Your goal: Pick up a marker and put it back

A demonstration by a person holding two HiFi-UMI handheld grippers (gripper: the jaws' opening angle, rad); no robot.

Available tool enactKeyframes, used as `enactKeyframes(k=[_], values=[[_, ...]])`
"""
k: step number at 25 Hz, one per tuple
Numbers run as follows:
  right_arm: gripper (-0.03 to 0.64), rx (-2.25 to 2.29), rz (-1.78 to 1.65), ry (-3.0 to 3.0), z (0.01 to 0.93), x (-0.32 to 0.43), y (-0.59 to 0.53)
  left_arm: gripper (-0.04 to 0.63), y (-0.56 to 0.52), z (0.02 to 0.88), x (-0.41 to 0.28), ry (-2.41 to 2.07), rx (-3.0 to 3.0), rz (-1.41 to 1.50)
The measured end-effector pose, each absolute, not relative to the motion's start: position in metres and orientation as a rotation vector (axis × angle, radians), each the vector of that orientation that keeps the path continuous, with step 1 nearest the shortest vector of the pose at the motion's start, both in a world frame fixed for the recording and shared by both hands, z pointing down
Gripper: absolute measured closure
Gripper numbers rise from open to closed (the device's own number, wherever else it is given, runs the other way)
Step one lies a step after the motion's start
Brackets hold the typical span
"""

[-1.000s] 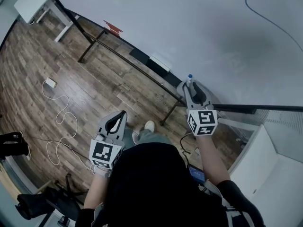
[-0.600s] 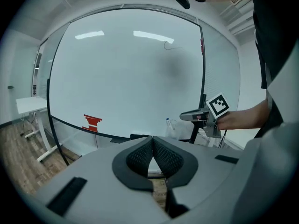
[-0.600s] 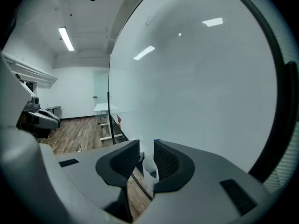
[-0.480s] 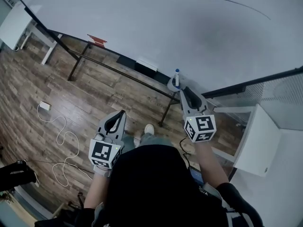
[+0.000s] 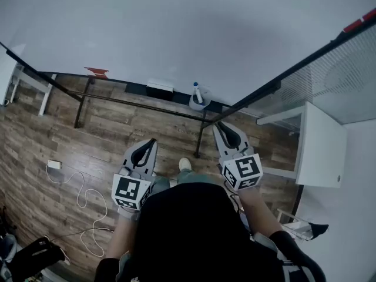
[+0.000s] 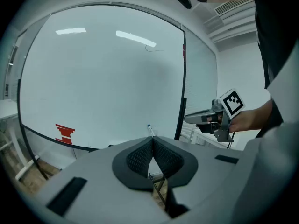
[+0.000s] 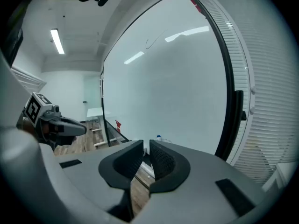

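Left gripper (image 6: 152,141): jaws pressed together with nothing between them; in the head view it is held low over the wooden floor (image 5: 88,134), in front of the person's body.
Right gripper (image 7: 146,148): jaws closing, only a narrow gap left and nothing in it; it points up toward the whiteboard's lower edge and is well apart from the marker.
Marker (image 5: 196,90): stands upright, blue cap at the top, in a small grey holder (image 5: 200,103) at the bottom edge of the whiteboard (image 5: 176,34); no gripper touches it.
Marker in the gripper views: a small white stick with a blue tip just beyond each pair of jaws, too small for more detail.
Whiteboard: a thin dark curved line is drawn near its top; a red mark (image 5: 96,72) sits near the lower edge at the left.
Lower frame: a small black-and-white block (image 5: 160,87), possibly an eraser, lies left of the holder.
Floor: a white cable (image 5: 82,198) lies in loops to the person's left.
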State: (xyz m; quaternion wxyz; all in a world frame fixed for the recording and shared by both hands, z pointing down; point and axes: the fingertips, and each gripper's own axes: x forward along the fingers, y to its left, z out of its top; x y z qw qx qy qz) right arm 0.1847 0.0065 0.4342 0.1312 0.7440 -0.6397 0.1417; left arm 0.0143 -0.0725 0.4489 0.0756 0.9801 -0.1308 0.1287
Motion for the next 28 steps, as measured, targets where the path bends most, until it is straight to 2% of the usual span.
enactKeyframes(k=[16, 28], values=[[0.558, 2.293, 0.514, -1.722, 0.448, 0.164, 0.065, 0.575, -0.040, 0.446, 0.065, 0.021, 3.029, 0.379], [0.564, 2.319, 0.549, -1.693, 0.454, 0.161, 0.079, 0.575, -0.027, 0.445, 0.074, 0.117, 3.037, 0.394]])
